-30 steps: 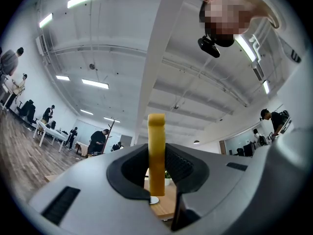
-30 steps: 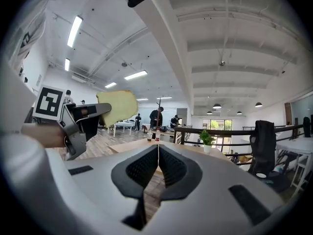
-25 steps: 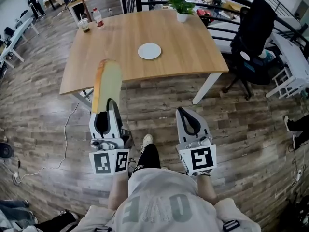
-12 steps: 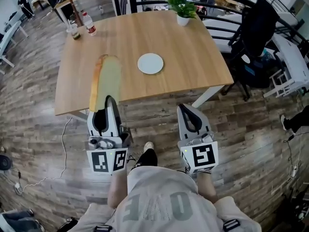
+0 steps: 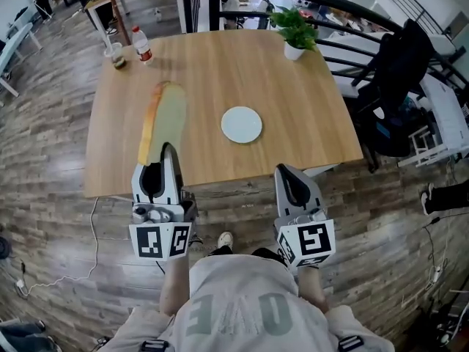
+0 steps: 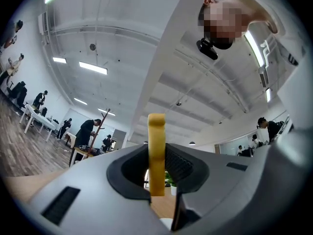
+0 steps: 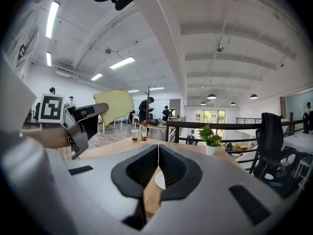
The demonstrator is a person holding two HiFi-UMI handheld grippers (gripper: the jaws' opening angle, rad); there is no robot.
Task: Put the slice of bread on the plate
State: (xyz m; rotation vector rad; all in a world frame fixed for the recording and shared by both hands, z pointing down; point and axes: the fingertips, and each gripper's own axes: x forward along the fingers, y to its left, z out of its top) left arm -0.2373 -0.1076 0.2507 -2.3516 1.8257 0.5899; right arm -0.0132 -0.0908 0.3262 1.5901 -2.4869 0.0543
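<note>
While slice of bread (image 5: 163,123) is clamped upright in jaws of left gripper (image 5: 165,152), over left half of bench (image 5: 308,101), carrying step is judged in hand. Plate (image 5: 241,124) bare, off to right. Right gripper (image 5: 287,173) jaws closed, empty. Next: bread to be brought over plate, laid flat, released; clearance above bench unclear.

Wood-plank floor (image 5: 44,145). Pale wooden surface (image 5: 293,108); black railing (image 7: 187,124) beyond its far edge, black office chair (image 5: 399,72) off its right edge. White ceiling, strip lights (image 7: 122,62)

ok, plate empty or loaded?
Empty: the plate lies bare on the table; the bread slice is off it, clamped on edge by the left gripper.
</note>
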